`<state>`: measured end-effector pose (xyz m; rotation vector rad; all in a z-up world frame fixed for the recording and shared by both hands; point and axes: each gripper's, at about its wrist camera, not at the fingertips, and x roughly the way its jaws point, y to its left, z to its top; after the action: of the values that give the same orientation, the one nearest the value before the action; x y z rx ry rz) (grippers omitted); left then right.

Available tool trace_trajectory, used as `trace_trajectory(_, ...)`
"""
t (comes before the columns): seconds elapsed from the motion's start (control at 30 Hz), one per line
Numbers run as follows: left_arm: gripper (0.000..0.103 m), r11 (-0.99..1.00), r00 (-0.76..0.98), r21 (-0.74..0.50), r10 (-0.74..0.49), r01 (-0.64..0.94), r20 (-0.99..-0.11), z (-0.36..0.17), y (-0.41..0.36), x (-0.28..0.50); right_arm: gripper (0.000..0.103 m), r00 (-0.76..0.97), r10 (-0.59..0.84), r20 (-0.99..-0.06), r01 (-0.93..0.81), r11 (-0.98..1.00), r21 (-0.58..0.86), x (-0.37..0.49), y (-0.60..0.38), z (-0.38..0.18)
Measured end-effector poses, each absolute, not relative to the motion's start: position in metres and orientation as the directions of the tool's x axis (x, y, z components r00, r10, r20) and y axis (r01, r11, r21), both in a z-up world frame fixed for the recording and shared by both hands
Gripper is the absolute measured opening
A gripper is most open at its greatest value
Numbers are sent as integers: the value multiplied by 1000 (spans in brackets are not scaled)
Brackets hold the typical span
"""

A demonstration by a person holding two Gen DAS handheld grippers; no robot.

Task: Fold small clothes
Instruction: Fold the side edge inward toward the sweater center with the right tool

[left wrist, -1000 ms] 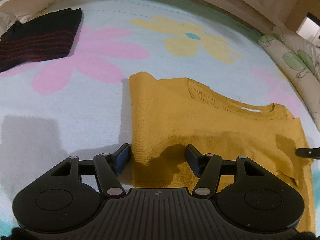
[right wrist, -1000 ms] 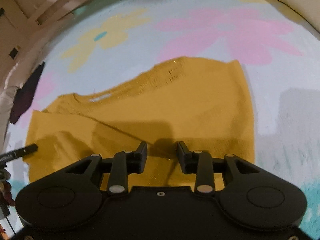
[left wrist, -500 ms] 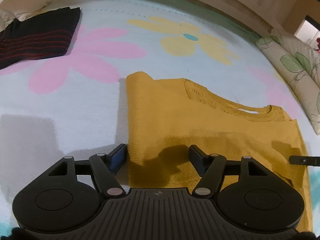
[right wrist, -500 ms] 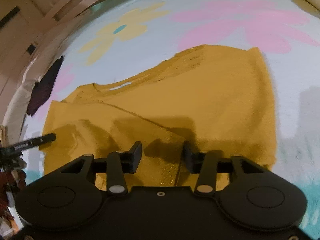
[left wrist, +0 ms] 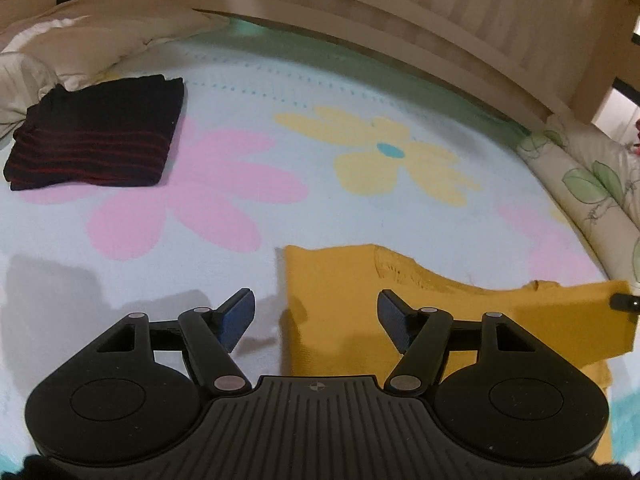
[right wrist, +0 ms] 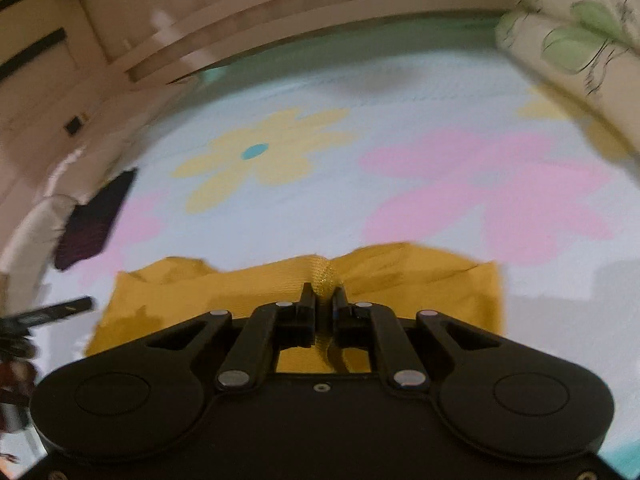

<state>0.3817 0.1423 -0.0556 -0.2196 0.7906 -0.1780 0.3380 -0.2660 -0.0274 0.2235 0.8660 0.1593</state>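
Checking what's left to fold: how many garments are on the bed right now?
2. A mustard-yellow top lies near the front, pinched in the right claw. A folded dark garment with red stripes sits far left by the pillow. Others may lie out of view.

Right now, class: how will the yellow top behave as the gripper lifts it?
Probably floppy: the yellow top bunches into a ridge where the right gripper pinches it. Likely light, since one small pinch raises its edge. The unheld side may sag or trail.
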Motion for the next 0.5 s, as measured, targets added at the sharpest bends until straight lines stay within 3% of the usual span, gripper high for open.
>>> trace_trajectory(0.5,67,978,574,-154,-206,139,-793,-90,119,385,16,577,106,-810,42,986,160,347,-294,-79)
